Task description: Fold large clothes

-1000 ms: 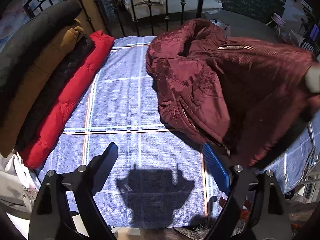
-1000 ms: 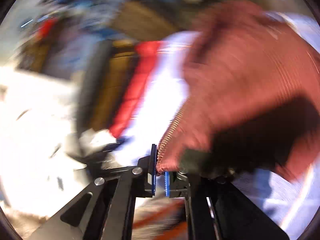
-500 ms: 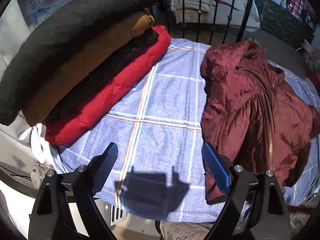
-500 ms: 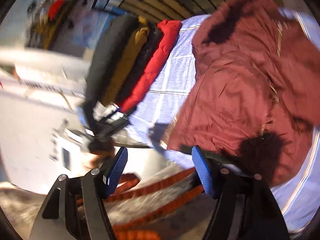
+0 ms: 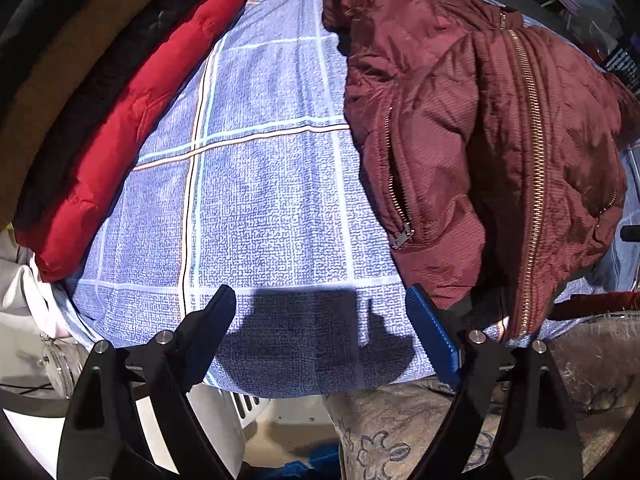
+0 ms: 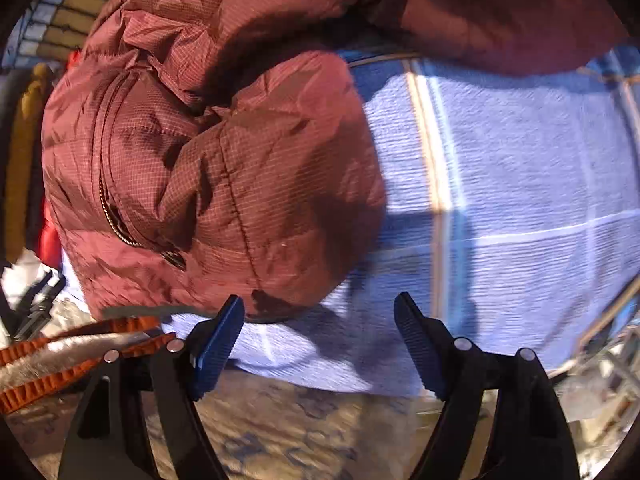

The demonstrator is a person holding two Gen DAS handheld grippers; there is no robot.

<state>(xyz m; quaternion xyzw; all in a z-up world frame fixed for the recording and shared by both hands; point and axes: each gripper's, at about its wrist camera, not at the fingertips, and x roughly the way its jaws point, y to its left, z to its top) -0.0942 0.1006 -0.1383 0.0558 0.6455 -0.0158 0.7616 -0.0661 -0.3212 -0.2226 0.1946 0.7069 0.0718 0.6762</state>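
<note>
A maroon padded jacket (image 5: 472, 136) with brass zips lies crumpled on the right part of a blue checked cloth (image 5: 260, 184). It also fills the upper left of the right wrist view (image 6: 224, 152). My left gripper (image 5: 320, 332) is open and empty above the cloth's near edge, just left of the jacket's hem. My right gripper (image 6: 318, 332) is open and empty at the near edge, just below the jacket's rounded lower part.
Folded garments lie in a row along the cloth's left side: a red jacket (image 5: 132, 120), then black (image 5: 92, 92) and mustard (image 5: 60, 52) ones. A patterned rug (image 5: 420, 432) and a white appliance (image 5: 224, 412) lie below the cloth's near edge.
My right gripper opened and let go of the jacket's zip edge, and the jacket dropped onto the cloth. Both grippers moved closer to the near edge of the cloth.
</note>
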